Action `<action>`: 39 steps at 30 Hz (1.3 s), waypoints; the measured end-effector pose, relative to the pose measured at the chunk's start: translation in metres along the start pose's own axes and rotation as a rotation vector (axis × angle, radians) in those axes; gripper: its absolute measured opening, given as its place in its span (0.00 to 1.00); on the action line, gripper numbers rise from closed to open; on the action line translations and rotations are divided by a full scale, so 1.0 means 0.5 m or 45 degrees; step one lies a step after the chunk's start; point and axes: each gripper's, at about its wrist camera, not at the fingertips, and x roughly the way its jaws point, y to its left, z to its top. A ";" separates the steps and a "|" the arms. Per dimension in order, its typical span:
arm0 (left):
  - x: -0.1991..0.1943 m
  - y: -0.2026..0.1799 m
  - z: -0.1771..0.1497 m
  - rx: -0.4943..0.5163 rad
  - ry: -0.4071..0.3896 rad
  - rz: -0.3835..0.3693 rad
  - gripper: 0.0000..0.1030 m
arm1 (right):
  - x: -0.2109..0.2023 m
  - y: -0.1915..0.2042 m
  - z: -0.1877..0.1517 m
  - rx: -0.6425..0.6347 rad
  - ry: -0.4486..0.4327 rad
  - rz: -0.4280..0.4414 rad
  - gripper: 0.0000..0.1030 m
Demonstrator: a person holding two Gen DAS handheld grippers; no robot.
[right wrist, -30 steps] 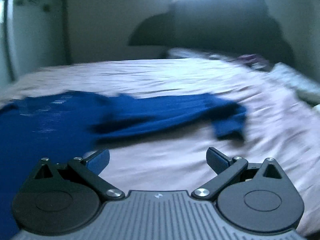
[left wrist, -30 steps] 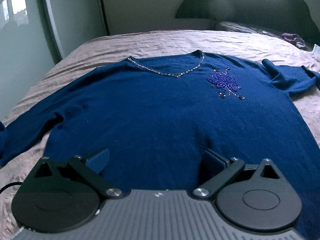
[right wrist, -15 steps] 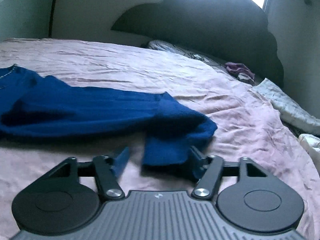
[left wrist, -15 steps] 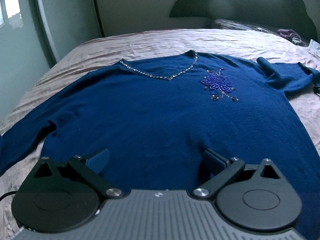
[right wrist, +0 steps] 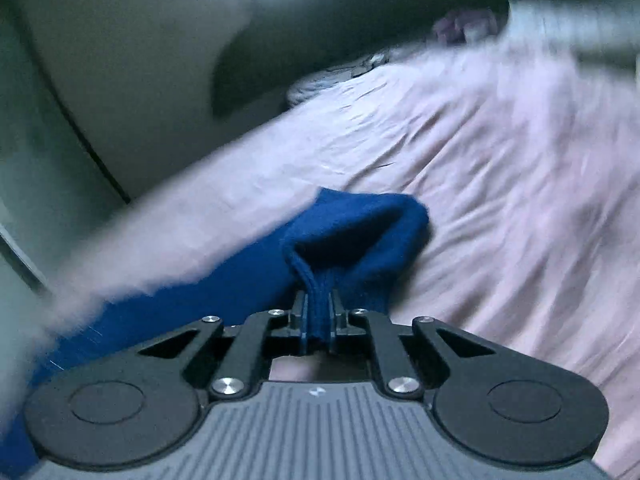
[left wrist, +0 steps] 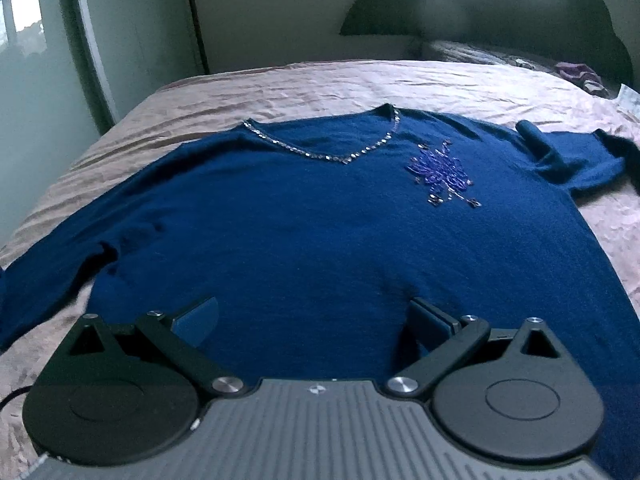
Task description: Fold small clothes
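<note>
Matt knit sweater (left wrist: pixel 320 240), crinkled satiny bedsheet (left wrist: pixel 320 80)

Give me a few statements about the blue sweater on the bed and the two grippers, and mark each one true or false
1. The right gripper is shut on the sleeve cuff of the blue sweater. True.
2. The left gripper is clamped on the sweater's hem. False: its fingers are spread open with nothing between them.
3. The sweater lies front up, with a beaded neckline showing. True.
4. The beaded flower sits in the middle of the sweater's chest. False: it sits off to one side, below the neckline.
5. The sweater lies on a wooden table. False: it lies on a pink bedsheet.
</note>
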 end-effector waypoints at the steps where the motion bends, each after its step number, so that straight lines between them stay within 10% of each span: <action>1: -0.001 0.004 0.001 -0.006 -0.003 0.004 0.99 | -0.008 -0.010 0.003 0.084 -0.004 0.074 0.09; 8: -0.013 0.051 0.014 -0.061 -0.020 0.035 0.99 | -0.044 -0.010 0.007 0.496 -0.022 0.587 0.09; 20: -0.051 0.168 0.029 -0.174 -0.074 0.182 0.99 | -0.009 0.303 -0.023 0.355 0.167 1.068 0.09; 39: -0.099 0.346 -0.018 -0.240 -0.059 0.523 1.00 | 0.308 0.695 -0.275 0.292 0.756 1.154 0.10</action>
